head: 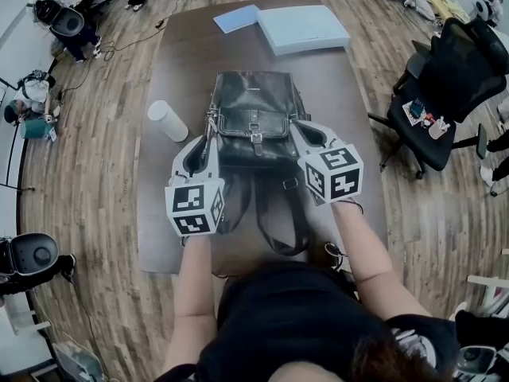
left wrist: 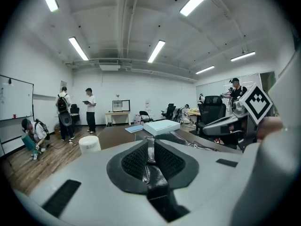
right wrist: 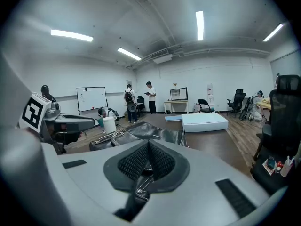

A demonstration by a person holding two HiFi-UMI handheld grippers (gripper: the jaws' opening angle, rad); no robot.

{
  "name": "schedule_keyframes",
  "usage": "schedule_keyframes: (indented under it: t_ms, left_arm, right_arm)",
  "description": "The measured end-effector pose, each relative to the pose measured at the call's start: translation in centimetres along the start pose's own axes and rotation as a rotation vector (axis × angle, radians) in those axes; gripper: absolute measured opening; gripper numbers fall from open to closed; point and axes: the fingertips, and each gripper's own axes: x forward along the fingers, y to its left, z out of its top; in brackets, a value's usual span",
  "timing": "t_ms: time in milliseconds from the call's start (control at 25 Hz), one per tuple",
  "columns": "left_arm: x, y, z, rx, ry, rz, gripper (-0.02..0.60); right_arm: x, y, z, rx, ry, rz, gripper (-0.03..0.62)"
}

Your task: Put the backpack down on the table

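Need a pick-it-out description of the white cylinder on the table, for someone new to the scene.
Find the long dark brown table with a black leather backpack at its centre. Left of the backpack in the head view stands the white cylinder. It is the only round white thing there; the pale blue box and folder at the far end are flat.

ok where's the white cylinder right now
In the head view the white cylinder stands on the left part of the table, just left of the backpack and apart from it, ahead of the left gripper.
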Motion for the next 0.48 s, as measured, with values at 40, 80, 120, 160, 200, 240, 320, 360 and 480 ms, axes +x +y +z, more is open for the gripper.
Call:
schedule_keyframes:
  t_ms: [40, 80, 120, 160, 200, 240, 320, 360, 480]
  left_arm:
    - [-0.1, 0.0, -0.1, -0.001, 0.001, 0.001, 0.061]
    - [-0.2, 0.0, -0.2, -0.002, 0.003, 0.002, 0.061]
    - [-0.3, -0.1, -0.3, -0.004, 0.006, 0.002, 0.061]
    - [-0.4, -0.1, -0.4, -0.006, 0.008, 0.001, 0.061]
    - [-0.5, -0.2, -0.4, -0.007, 0.01, 0.0, 0.061]
    - [-0.5, -0.3, -0.5, -0.008, 0.012, -0.001, 0.061]
    - [-0.6, -0.3, -0.8, -0.01, 0.019, -0.002, 0.061]
    - [-0.7, -0.2, -1.0, -0.011, 0.022, -0.001, 0.061]
    - [-0.9, 0.0, -1.4, -0.015, 0.03, 0.003, 0.061]
  right_arm:
    - [-0.1, 0.1, -0.1, 0.002, 0.001, -0.001, 0.017]
    - [-0.2, 0.2, -0.1, 0.004, 0.002, -0.002, 0.017]
    - [-0.3, 0.2, -0.2, 0.007, 0.001, -0.003, 0.017]
    - [-0.4, 0.3, -0.2, 0.009, -0.001, -0.004, 0.017]
    - [-0.5, 0.3, -0.2, 0.01, -0.003, -0.006, 0.017]
    - [-0.6, 0.3, -0.2, 0.01, -0.005, -0.007, 0.017]
    - [-0.7, 0.5, -0.3, 0.013, -0.008, -0.009, 0.017]
    - [-0.8, 0.6, -0.4, 0.015, -0.01, -0.009, 0.017]
    - [-0.8, 0.9, -0.7, 0.021, -0.01, -0.008, 0.017]
